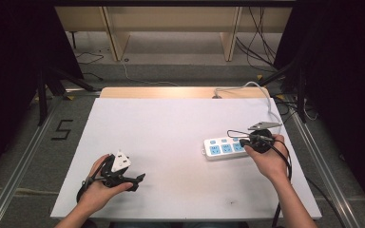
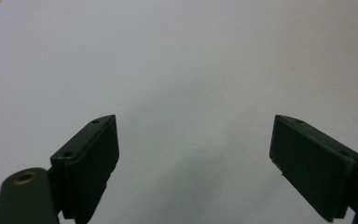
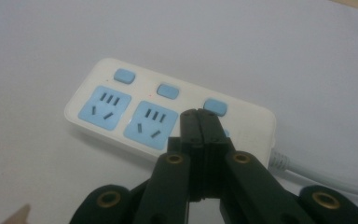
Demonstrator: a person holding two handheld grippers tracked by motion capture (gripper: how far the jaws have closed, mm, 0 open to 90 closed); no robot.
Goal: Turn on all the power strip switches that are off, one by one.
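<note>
**Closed right gripper poised over the power strip's switch row**

A white plastic power strip point(image 1: 224, 147) with three pale blue socket faces and a row of small blue rocker switches lies flat on the white rectangular tabletop point(image 1: 171, 133), near its right edge and about midway between the far and near edges. Its grey-white cable point(image 1: 261, 92) runs from the strip's right end up toward the far right corner, then curves over the far edge of the table.

The right gripper point(image 3: 199, 114), black and held in the person's right hand point(image 1: 268, 159), sits at the right end of the strip. In the right gripper view its two jaws are pressed flat together with nothing between them, and their tips lie over the third socket, just beside the third blue switch point(image 3: 216, 106); whether the tips touch the strip cannot be told. The first blue switch point(image 3: 124, 75) and the middle blue switch point(image 3: 168, 90) are uncovered, as are the first two socket faces.

The left gripper point(image 2: 195, 140), black with a white block on top, rests in the person's left hand point(image 1: 100, 187) near the near left corner of the tabletop, well apart from the strip. Its jaws stand wide apart with only bare white surface between them.
</note>
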